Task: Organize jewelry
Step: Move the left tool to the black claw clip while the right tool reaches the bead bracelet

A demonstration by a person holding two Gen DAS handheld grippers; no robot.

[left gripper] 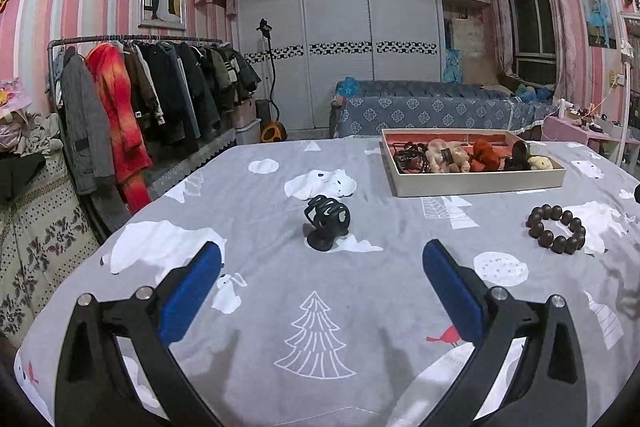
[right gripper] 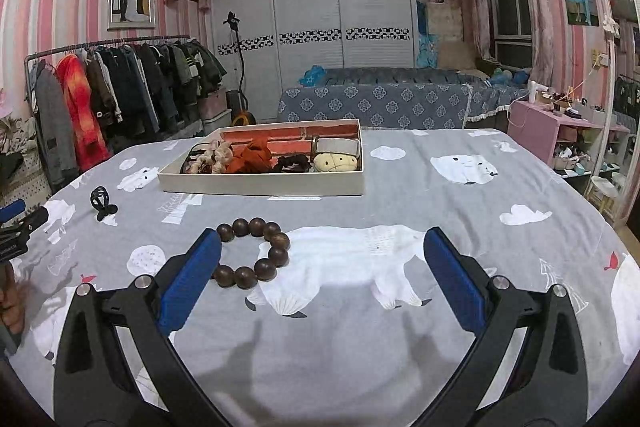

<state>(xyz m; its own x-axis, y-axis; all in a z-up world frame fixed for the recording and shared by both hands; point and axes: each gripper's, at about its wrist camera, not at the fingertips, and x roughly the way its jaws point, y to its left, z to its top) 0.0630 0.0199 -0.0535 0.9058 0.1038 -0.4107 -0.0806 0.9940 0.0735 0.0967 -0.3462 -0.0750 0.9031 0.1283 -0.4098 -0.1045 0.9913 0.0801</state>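
A black hair claw clip (left gripper: 327, 223) stands on the grey printed bedspread (left gripper: 280, 307), just beyond my open left gripper (left gripper: 322, 253). A dark wooden bead bracelet (left gripper: 557, 229) lies to its right. In the right wrist view that bracelet (right gripper: 254, 253) lies by the left finger of my open right gripper (right gripper: 322, 241), partly hidden behind the blue pad (right gripper: 192, 281). The clip (right gripper: 102, 203) appears far left there. A white tray (right gripper: 264, 183) with a red lining holds scrunchies, hair ties and a plush piece; in the left wrist view this tray (left gripper: 476, 183) sits at the back right.
A clothes rack (left gripper: 140, 99) full of coats stands left of the bed. A blue patterned sofa (left gripper: 432, 111) and white wardrobe doors are behind. A pink side table (right gripper: 560, 135) with small items is at the right. The other gripper (right gripper: 16, 227) and a hand show at the left edge.
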